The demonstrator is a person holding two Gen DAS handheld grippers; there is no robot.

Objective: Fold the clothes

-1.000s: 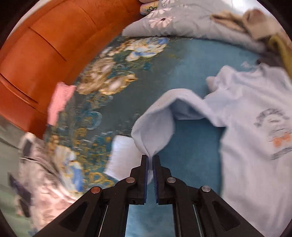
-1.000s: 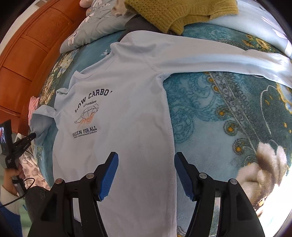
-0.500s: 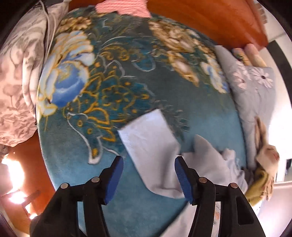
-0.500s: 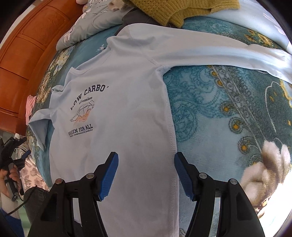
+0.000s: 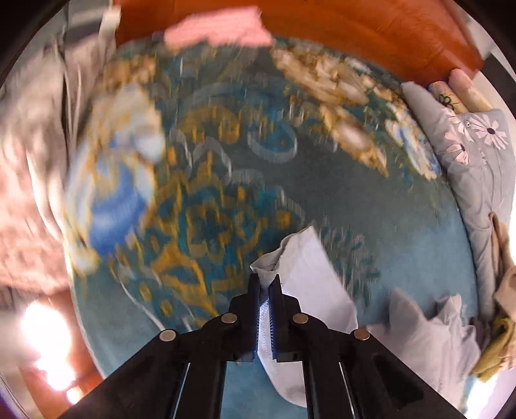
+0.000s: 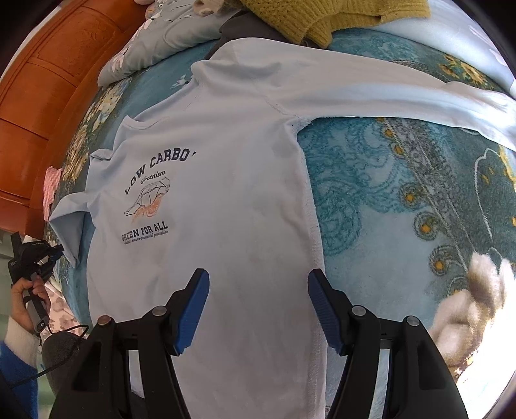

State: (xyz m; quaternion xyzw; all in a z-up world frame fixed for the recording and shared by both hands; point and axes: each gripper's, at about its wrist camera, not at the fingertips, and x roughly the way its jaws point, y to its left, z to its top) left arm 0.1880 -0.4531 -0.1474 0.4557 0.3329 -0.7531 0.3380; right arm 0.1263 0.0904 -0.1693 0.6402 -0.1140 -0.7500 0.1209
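Note:
A pale blue long-sleeve shirt (image 6: 225,180) with "LOW CARBO / GREEN FOR ALL" print lies spread on the teal floral bedspread (image 6: 403,199). One sleeve (image 6: 403,96) stretches out to the right. My right gripper (image 6: 258,306) is open and empty, hovering over the shirt's lower body. In the left wrist view, my left gripper (image 5: 264,290) is shut on the cuff end of the other sleeve (image 5: 309,270), which trails back to the right. That gripper also shows in the right wrist view (image 6: 54,253) at the sleeve's end.
An orange wooden headboard (image 6: 42,106) borders the bed. A grey flowered pillow (image 5: 480,161) and a mustard knit sweater (image 6: 325,16) lie at the far side. A pink cloth (image 5: 219,30) sits by the headboard. A patterned quilt (image 5: 29,193) hangs at the bed's left edge.
My left gripper was shut on the sleeve, opened and let it lie on the bedspread, and is now shut on its cuff end again. The right gripper stayed open over the shirt.

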